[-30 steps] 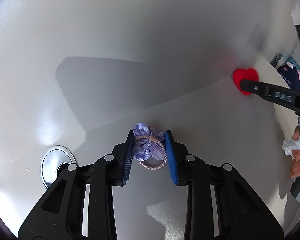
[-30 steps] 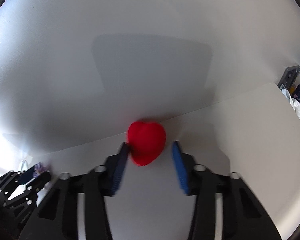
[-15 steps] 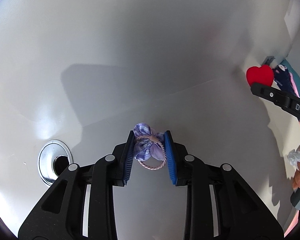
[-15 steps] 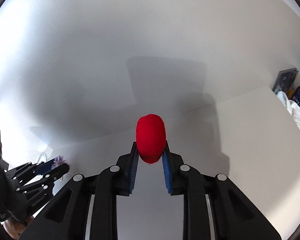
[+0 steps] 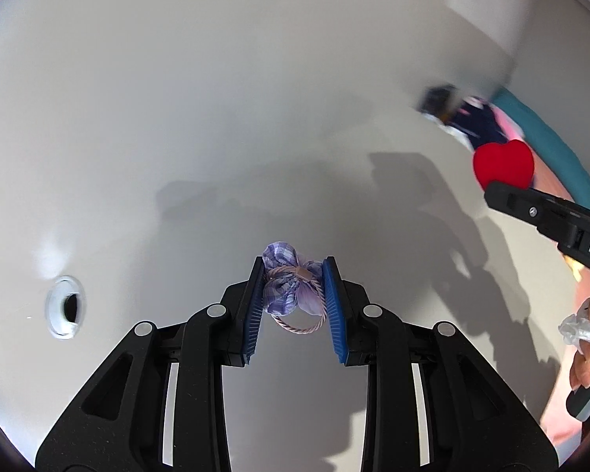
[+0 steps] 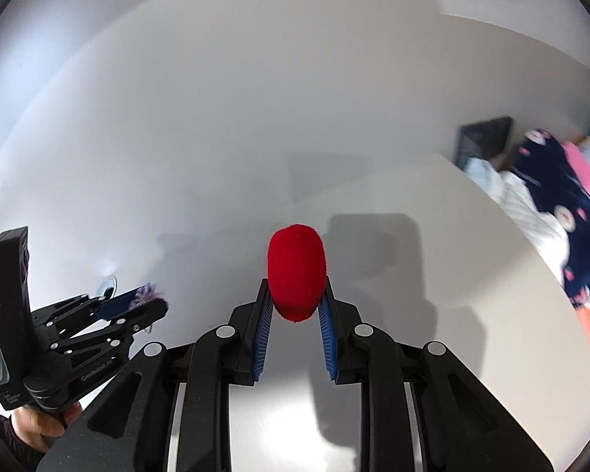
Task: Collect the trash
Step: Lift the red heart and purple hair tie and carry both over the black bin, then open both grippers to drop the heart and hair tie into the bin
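**Operator:** With both loads clamped, I'm reading nearest first. My left gripper (image 5: pixel 293 295) has its blue pads (image 5: pixel 255 306) closed most of the way onto a lilac fabric hair tie (image 5: pixel 291 287); its pink cord loop hangs free below the bow, clear of the white table (image 5: pixel 295 413). My right gripper (image 6: pixel 295 314) is pinched just as narrowly on a red plush heart (image 6: pixel 296 271), gripped by its lower point so the lobes stand out past the fingertips.

**Observer:** Why hold them that way?

**Operator:** My guess: soft things squash, so narrow jaws keep them from slipping, and each hand taking one piece saves a trip. Both sit above the tabletop, not resting on it, which suits carrying them off to wherever the trash goes. I see no bin in either view.

**Observer:** What does one camera give you that the other doesn't?

**Operator:** The left view shows the heart face-on at its right edge, so its shape is plain; the right view sees it edge-on, like an oval. The left view also catches a metal-ringed hole (image 5: pixel 66 306) in the table and, at the far right, fingers around crumpled white paper (image 5: pixel 582 328). The right view shows the left gripper from the side, and farther off a dark patterned cloth (image 6: pixel 562 212) beyond the table edge, blurred.
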Available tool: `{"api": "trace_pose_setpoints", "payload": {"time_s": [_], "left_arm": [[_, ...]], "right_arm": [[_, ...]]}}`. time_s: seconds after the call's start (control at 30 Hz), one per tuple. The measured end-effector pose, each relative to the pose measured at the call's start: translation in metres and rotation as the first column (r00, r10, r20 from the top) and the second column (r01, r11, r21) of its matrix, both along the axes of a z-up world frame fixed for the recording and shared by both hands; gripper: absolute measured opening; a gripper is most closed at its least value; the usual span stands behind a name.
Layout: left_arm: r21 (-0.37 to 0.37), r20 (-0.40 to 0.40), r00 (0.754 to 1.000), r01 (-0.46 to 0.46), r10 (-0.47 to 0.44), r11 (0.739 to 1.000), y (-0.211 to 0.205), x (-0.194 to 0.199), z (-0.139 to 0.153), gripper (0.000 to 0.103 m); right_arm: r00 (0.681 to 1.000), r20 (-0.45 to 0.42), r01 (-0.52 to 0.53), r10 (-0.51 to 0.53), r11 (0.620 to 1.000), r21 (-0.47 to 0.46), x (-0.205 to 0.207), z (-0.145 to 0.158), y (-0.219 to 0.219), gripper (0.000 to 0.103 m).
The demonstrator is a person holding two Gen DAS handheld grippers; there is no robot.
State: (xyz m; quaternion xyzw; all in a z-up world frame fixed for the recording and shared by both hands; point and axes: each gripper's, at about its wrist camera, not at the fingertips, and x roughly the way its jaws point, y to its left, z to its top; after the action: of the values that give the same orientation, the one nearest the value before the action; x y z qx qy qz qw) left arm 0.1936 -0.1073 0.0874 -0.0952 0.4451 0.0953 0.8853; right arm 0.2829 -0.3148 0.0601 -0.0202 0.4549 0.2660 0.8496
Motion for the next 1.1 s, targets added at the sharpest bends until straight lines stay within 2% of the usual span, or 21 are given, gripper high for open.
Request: {"api": "trace_pose_setpoints", "payload": {"time_s": [0.13,0.23,0.33,0.43,0.63,0.7,0.73,0.83,1.03,1.07,1.1], "left_arm": [[-0.009,0.006,0.995,0.104,-0.104,0.995,-0.044,-0.002,0.004,0.029],[-0.012,0.003,0.981,0.196,-0.196,0.981,-0.08,0.0,0.005,0.029],[-0.017,0.005,0.958,0.288,-0.288,0.957,-0.121,0.006,0.005,0.029],[-0.028,0.004,0.924,0.381,-0.382,0.924,-0.165,0.012,0.003,0.029],[-0.033,-0.008,0.819,0.573,-0.573,0.819,-0.261,0.028,-0.004,0.029],[-0.029,-0.015,0.768,0.639,-0.64,0.768,-0.3,0.028,-0.007,0.029],[-0.03,-0.017,0.754,0.656,-0.657,0.754,-0.31,0.03,-0.009,0.029],[-0.037,-0.031,0.688,0.724,-0.725,0.689,-0.353,0.03,-0.018,0.029],[-0.058,-0.071,0.587,0.805,-0.806,0.591,-0.413,0.028,-0.037,0.03],[-0.066,-0.079,0.573,0.813,-0.816,0.578,-0.417,0.027,-0.039,0.03],[-0.072,-0.098,0.55,0.827,-0.83,0.557,-0.43,0.027,-0.043,0.035]], "right_arm": [[0.998,0.007,0.063,-0.063,0.998,0.007,-0.01,0.019,-0.056,0.025],[0.993,0.016,0.114,-0.114,0.994,0.005,-0.03,0.028,-0.093,0.025],[0.985,0.027,0.168,-0.168,0.986,-0.007,-0.052,0.031,-0.13,0.025],[0.972,0.036,0.234,-0.233,0.972,-0.016,-0.077,0.038,-0.17,0.025],[0.927,0.039,0.374,-0.372,0.927,-0.038,-0.121,0.037,-0.255,0.025],[0.908,0.035,0.42,-0.419,0.906,-0.047,-0.138,0.034,-0.281,0.025],[0.898,0.032,0.439,-0.438,0.897,-0.052,-0.147,0.034,-0.291,0.025],[0.863,0.023,0.506,-0.505,0.86,-0.068,-0.17,0.027,-0.323,0.025],[0.791,-0.012,0.608,-0.612,0.788,-0.094,-0.206,0.012,-0.371,0.025],[0.782,-0.023,0.618,-0.623,0.78,-0.101,-0.211,0.009,-0.378,0.029],[0.777,-0.036,0.621,-0.628,0.775,-0.116,-0.214,0.005,-0.383,0.037]]}}
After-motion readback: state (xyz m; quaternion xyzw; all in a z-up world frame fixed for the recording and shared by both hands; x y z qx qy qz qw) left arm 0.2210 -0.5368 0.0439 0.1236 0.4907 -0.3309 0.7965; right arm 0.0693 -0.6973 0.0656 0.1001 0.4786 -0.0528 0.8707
